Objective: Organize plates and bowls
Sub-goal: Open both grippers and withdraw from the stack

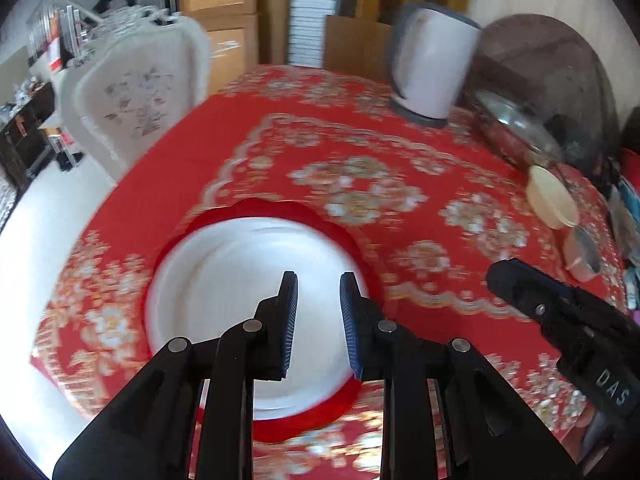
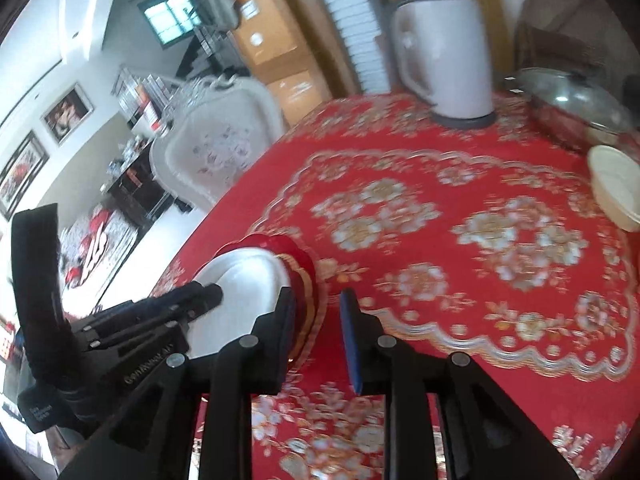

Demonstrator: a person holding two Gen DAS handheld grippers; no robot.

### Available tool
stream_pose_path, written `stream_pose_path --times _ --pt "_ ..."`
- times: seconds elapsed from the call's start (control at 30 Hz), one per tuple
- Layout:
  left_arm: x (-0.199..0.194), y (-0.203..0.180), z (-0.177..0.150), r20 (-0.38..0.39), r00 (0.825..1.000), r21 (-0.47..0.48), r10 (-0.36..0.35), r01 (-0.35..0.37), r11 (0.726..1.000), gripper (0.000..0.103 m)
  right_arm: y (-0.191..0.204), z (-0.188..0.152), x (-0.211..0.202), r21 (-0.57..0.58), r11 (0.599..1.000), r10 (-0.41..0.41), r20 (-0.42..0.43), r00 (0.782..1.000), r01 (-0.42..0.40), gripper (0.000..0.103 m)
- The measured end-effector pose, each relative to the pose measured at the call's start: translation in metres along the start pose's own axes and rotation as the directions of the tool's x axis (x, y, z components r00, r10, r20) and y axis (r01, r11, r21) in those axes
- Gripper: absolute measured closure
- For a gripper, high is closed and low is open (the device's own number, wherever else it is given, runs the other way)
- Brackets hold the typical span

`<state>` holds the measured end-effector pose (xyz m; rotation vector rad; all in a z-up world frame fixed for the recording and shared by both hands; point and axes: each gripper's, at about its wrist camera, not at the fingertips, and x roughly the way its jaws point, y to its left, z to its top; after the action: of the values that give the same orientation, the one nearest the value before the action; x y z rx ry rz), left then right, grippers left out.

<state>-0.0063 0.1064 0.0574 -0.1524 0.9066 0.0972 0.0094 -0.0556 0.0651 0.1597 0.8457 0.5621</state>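
Light: bright daylight, window (image 2: 170,16) at 10 o'clock | Blur: motion smear on tablecloth (image 1: 360,184) | Edges: fisheye-curved, dark corners

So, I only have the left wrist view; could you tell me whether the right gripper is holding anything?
Observer: No, the right gripper has its fingers apart, with only the red patterned tablecloth showing between them.
Operator: Thank you. Is the round white plate lying alone?
Observer: No, seen from the side it rests on what looks like several red scalloped plates with gold trim.
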Motion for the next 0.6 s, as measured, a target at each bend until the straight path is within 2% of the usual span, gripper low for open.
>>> stream_pose_path --times 0.2,0.33,0.6 --pt "0.01 -0.063 0.004 0.013 0.996 0.07 -0.085 0.083 0.994 0.082 -0.043 -0.005 -0.026 0.056 0.996 -0.077 0.034 0.996 0.075 0.08" --pt "0.014 -0.097 0.007 0.047 0.993 0.123 -0.104 0.098 0.988 0.082 -0.076 -0.011 -0.044 0.118 0.987 -0.118 0.053 0.992 0.111 0.07" --pt "0.04 -0.153 0.009 0.026 0.988 0.206 -0.15 0.142 0.968 0.082 -0.135 -0.021 -0.073 0.216 0.962 -0.187 0.07 0.98 0.168 0.069"
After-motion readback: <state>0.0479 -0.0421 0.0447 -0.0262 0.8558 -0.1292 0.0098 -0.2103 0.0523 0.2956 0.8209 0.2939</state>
